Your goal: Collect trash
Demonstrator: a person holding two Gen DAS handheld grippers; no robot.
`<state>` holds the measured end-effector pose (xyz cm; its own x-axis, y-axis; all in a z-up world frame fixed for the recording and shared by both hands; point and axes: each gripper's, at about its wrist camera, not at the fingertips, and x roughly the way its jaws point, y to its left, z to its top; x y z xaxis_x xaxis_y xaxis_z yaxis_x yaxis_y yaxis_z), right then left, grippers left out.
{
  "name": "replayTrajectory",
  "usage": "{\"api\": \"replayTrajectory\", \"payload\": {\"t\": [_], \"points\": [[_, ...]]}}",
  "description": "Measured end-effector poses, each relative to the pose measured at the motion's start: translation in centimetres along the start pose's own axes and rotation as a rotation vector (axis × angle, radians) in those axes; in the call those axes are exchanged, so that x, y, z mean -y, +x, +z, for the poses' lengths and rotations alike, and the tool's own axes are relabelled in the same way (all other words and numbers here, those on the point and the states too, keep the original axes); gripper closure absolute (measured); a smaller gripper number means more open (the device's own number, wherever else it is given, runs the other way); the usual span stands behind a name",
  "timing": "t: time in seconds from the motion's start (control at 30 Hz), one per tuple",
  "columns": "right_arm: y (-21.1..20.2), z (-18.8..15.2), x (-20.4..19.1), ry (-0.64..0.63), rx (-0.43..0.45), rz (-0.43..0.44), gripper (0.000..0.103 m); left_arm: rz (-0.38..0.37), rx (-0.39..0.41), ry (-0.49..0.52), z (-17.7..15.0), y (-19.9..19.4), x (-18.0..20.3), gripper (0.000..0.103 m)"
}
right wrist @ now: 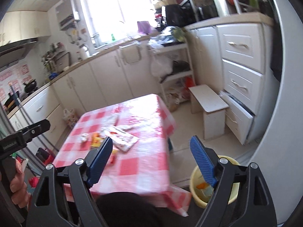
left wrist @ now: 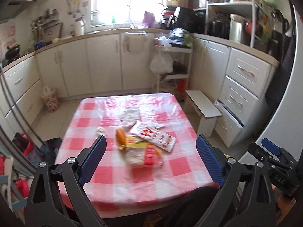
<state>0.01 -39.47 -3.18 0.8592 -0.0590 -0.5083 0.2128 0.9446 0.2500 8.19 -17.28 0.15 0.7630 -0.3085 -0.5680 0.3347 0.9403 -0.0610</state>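
Looking down from the left wrist camera, the left gripper (left wrist: 150, 156) hung above the near half of the checked tablecloth (left wrist: 106, 189), its blue pads spread wide with nothing between them. Straight ahead of it and lower lay the trash: a white-and-red wrapper (left wrist: 154, 135) with its long axis running diagonally from far-left to near-right, an orange piece (left wrist: 121, 136) just left of it, a yellow-and-red packet (left wrist: 145, 156) nearest the claw, and a small crumpled scrap (left wrist: 100, 130) off to the left. From the right wrist camera, the right gripper (right wrist: 150, 159) also stood wide apart and empty — the same wrapper (right wrist: 123, 139) lay ahead and to its left, stretched across the view, while a yellow bin (right wrist: 196, 179) sat on the floor below its right finger, beside the table. Judging by both views, the left gripper was nearer the pile and better lined up — the right sat closer to the bin.
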Motion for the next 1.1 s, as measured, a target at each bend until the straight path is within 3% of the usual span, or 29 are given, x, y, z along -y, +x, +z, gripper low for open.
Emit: {"api": "replayTrajectory", "payload": {"t": [0.17,0.4,0.67,1.1], "points": [[-1.1,0.5,-4.4,-0.080,0.024,0.047,0.022,0.001,0.050,-0.050,-0.3,-3.4,-3.7,0.009],[-2.3,0.9,-8.7,-0.164,0.051,0.064,0.019,-0.017,0.085,-0.103,-1.0,-5.8,-6.0,0.009],[-2.7,0.6,-11.1,-0.217,0.060,0.082,0.019,-0.027,0.110,-0.145,-1.2,-7.4,-8.2,0.008],[-3.4,0.0,-12.6,-0.243,0.066,0.100,0.019,-0.034,0.111,-0.158,-1.2,-7.8,-8.7,0.008]]}}
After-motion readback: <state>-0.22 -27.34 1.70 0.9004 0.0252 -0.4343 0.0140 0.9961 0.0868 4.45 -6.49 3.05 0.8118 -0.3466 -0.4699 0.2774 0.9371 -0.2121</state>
